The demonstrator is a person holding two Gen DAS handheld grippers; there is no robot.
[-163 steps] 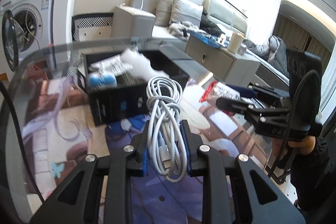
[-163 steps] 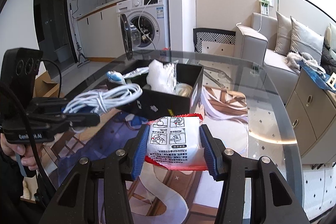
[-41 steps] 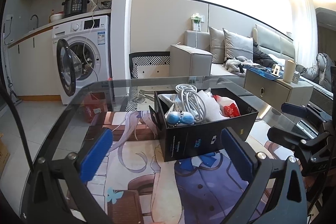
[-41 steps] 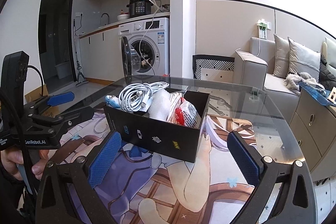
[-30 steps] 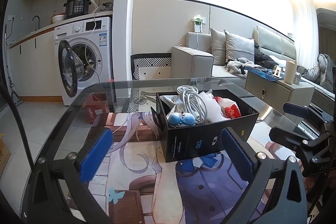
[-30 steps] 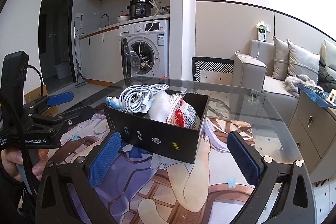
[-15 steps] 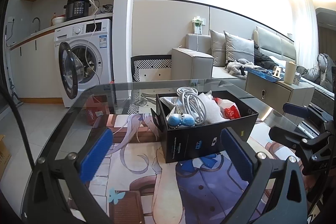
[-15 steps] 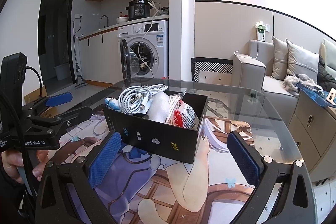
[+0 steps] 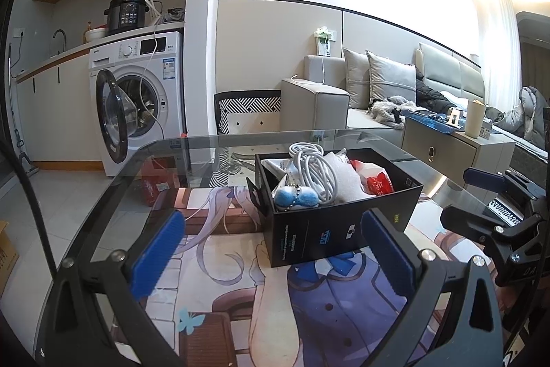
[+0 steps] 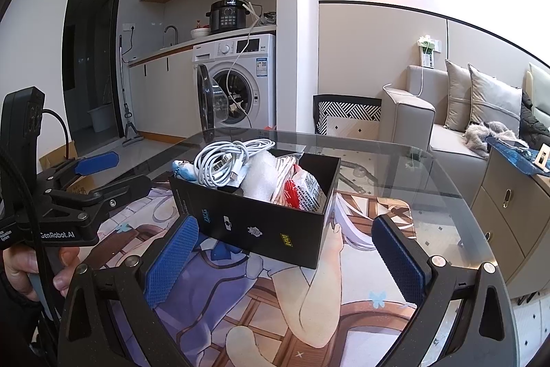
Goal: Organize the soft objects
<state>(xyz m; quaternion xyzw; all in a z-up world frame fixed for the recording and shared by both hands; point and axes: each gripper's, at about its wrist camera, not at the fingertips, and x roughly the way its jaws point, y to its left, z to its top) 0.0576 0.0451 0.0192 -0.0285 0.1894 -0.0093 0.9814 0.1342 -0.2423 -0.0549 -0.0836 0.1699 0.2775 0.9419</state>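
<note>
On the glass table (image 9: 113, 195) there is a big picture mat (image 10: 309, 308), and on the mat sits a black box (image 9: 338, 224). The box is the biggest thing that matters here, and it is full. Both grippers hang back from it, on the near side.

The left gripper (image 9: 275, 258) has its two blue pads spread wide apart, and nothing is between them. The right gripper (image 10: 285, 258) is spread wide too, and it is also empty. A hand (image 10: 20, 267) can be seen holding the handle of the left one.

A few seconds ago this was not so. The left gripper was squeezing the white cable, and the right one was squeezing the red and white packet. Now both things are in the box. The white cable (image 9: 314, 172) lies coiled on top, toward the back left. A lump of white foam (image 10: 263, 179) sits in the middle. The red and white packet (image 10: 304, 191) leans at the right end. The little blue plush toy (image 9: 295, 197) is tucked at the front left corner, just under the cable.

No soft thing is left lying loose on the mat in these views. So the tidying job looks done, or very nearly done. The cable pokes up above the rim, so it might slide out if the box gets bumped.
</note>
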